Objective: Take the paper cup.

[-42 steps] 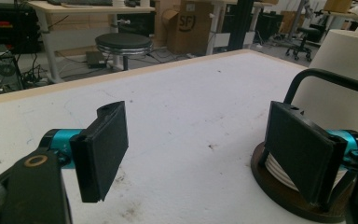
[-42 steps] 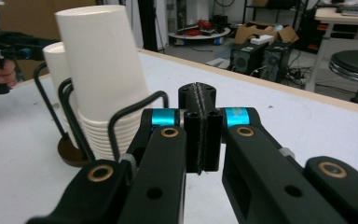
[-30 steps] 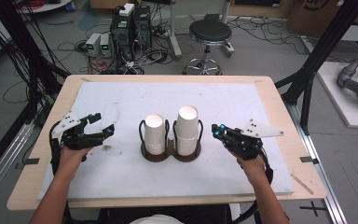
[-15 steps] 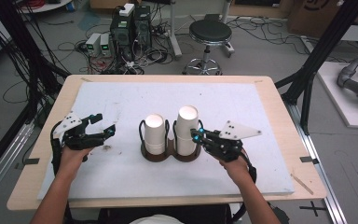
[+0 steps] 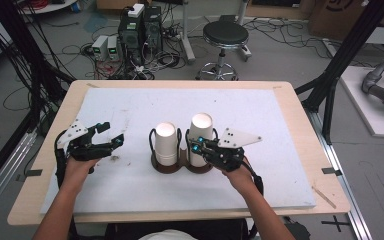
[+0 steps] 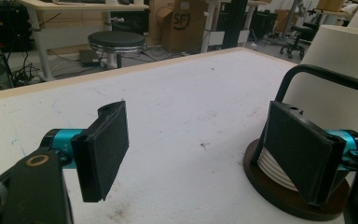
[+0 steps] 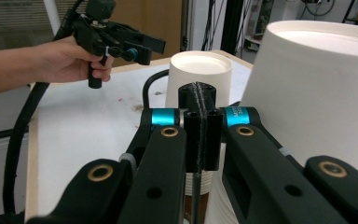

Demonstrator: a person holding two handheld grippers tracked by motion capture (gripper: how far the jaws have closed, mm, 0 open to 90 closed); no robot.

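Two stacks of upturned white paper cups stand mid-table in a dark two-ring holder (image 5: pixel 166 167) with wire loops. The left stack (image 5: pixel 166 142) is shorter than the right stack (image 5: pixel 201 131). My right gripper (image 5: pixel 196 148) is shut, with nothing visible between its jaws, and its tip sits against the front of the right stack (image 7: pixel 317 84), beside the left stack (image 7: pixel 198 74). My left gripper (image 5: pixel 111 134) hovers open over the mat, well left of the cups. In the left gripper view the gripper (image 6: pixel 203 144) stands wide open, with a cup stack (image 6: pixel 335 56) and the holder base (image 6: pixel 284 198) behind the right jaw.
A white mat (image 5: pixel 260 115) covers most of the wooden table (image 5: pixel 300 105). Behind the table are a black stool (image 5: pixel 225 35), computer boxes (image 5: pixel 137 25) and floor cables. Black frame posts (image 5: pixel 337 65) rise at both sides.
My right gripper has travelled left from the open mat to the front of the right cup stack. The left gripper has hardly moved and stays open.
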